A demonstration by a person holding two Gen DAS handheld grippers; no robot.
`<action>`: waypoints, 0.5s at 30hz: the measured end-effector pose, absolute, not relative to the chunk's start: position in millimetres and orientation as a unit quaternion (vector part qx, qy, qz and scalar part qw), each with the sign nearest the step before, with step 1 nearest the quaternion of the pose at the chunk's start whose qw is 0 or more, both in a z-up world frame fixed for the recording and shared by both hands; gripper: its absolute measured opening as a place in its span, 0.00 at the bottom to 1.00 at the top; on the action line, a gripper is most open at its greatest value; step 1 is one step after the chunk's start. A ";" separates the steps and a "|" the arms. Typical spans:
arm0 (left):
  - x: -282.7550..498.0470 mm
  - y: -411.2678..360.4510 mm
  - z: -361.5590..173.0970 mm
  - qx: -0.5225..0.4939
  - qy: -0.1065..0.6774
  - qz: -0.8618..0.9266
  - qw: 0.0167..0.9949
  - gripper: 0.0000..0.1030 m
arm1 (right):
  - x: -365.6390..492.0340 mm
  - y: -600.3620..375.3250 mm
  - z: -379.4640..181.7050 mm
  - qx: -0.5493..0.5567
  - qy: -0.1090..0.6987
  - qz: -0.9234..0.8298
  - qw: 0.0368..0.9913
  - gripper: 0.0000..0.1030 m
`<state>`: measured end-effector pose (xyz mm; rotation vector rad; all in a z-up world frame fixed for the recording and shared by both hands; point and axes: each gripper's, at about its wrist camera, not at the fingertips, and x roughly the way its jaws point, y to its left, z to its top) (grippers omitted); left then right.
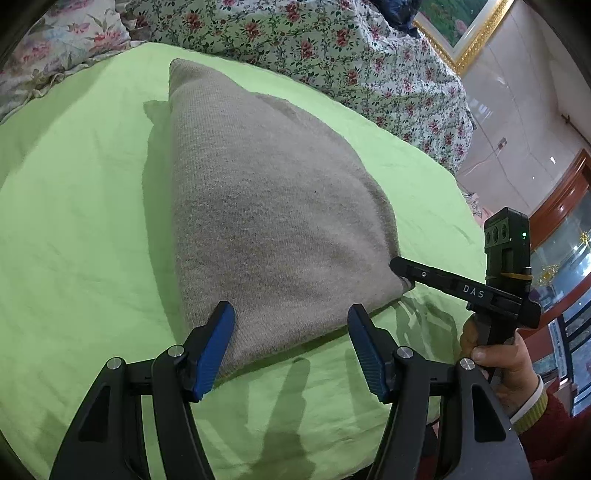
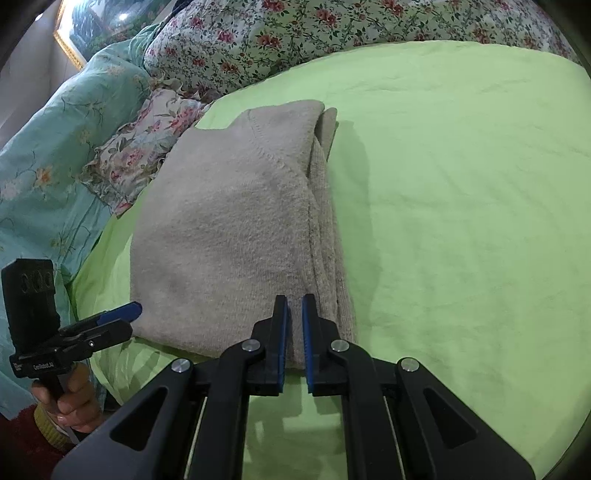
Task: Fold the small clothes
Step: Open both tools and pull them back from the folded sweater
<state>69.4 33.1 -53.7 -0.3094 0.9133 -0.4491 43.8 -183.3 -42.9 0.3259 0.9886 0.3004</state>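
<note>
On the wrinkled lime-green bedsheet [image 2: 461,177] I've got the folded grey-beige knitted sweater [image 2: 229,229] lying mid-bed, my left gripper [image 1: 291,314] spread wide at its near edge, my right gripper [image 2: 294,306] pinching its near right corner.

Bed cover: green sheet [image 1: 74,221], spread flat, lightly creased.
Far edge: floral quilt [image 1: 314,48], small red flowers on white, bunched along the sheet.
Pillows: ruffled floral pillow [image 2: 147,147] beside a teal floral pillow [image 2: 48,155].
Wall: gold-framed picture [image 1: 469,26].
Room side: red-brown wooden cabinet [image 1: 565,192], glass-fronted.
</note>
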 end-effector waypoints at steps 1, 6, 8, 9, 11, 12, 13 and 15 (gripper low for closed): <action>69.0 32.4 -53.1 -0.148 0.436 -0.213 0.862 0.62 | 43.7 -183.7 -42.8 0.157 0.471 0.142 0.856 0.08; 64.7 34.4 -43.8 -0.149 0.441 -0.206 0.860 0.62 | 37.2 -180.6 -31.6 0.147 0.477 0.129 0.857 0.09; 61.7 37.9 -40.2 -0.147 0.442 -0.202 0.861 0.63 | 32.5 -180.6 -25.5 0.146 0.476 0.126 0.858 0.09; 59.5 39.3 -38.6 -0.145 0.443 -0.198 0.862 0.63 | 29.0 -180.5 -21.9 0.146 0.475 0.124 0.859 0.10; 55.3 42.5 -36.7 -0.135 0.446 -0.187 0.865 0.63 | 22.0 -179.8 -17.4 0.148 0.474 0.122 0.859 0.14; 52.2 43.8 -36.3 -0.132 0.447 -0.182 0.866 0.63 | 17.9 -178.7 -15.9 0.150 0.475 0.120 0.859 0.16; 49.2 45.4 -36.3 -0.131 0.449 -0.179 0.866 0.63 | 14.2 -178.0 -15.5 0.154 0.475 0.120 0.858 0.21; 43.5 49.0 -36.9 -0.133 0.450 -0.177 0.865 0.63 | 6.9 -177.4 -15.3 0.161 0.472 0.120 0.858 0.23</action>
